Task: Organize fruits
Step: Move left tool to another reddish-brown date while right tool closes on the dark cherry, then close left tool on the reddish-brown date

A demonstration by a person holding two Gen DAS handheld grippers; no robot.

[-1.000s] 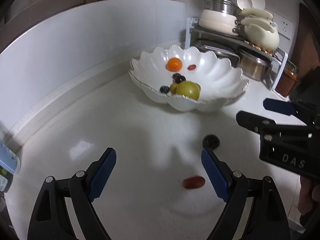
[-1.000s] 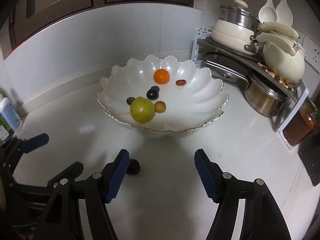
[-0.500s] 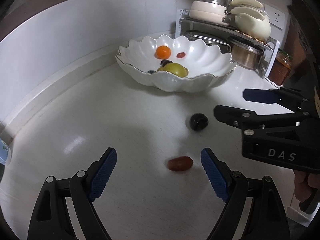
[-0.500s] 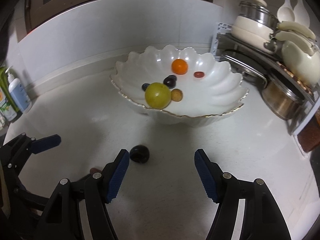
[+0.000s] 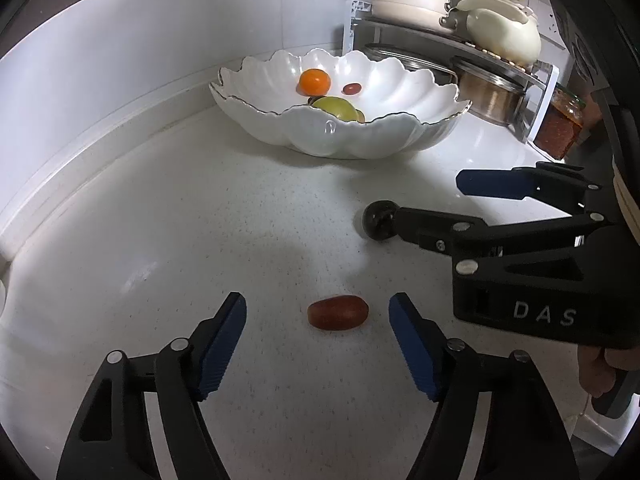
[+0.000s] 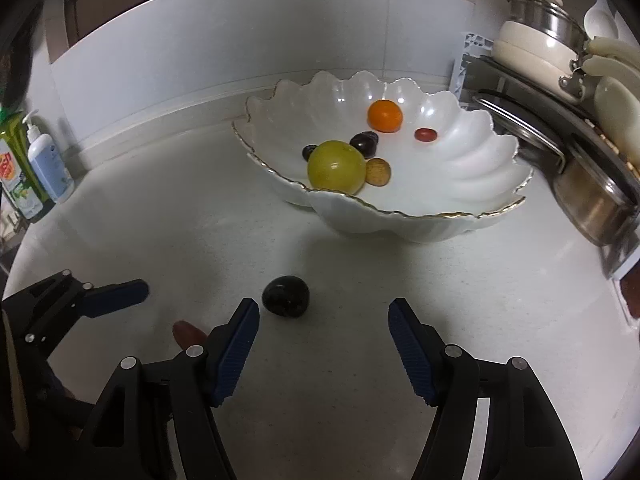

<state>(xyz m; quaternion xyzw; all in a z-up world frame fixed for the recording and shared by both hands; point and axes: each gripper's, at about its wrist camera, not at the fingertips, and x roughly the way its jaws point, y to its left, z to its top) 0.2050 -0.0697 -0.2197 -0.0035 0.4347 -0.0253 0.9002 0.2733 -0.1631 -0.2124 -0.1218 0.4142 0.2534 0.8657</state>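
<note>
An oblong red fruit lies on the white counter between the blue pads of my left gripper. Its jaws are closing and the pads stand clear of the fruit on both sides. A dark round fruit sits just ahead of my right gripper, close to its left pad; that gripper is open and holds nothing. From the left wrist view the right gripper reaches in from the right, one finger against the dark fruit. Behind stands a white scalloped bowl with an orange, a green fruit and small dark and red ones.
A metal rack with pans, lids and a steel pot fills the back right, a red jar beside it. Soap bottles stand at the left against the white backsplash. A hand grips the right gripper's handle.
Both grippers have sunk toward the counter. The left jaws have narrowed around the red fruit. The dark fruit now lies right at the right gripper's fingertips.
</note>
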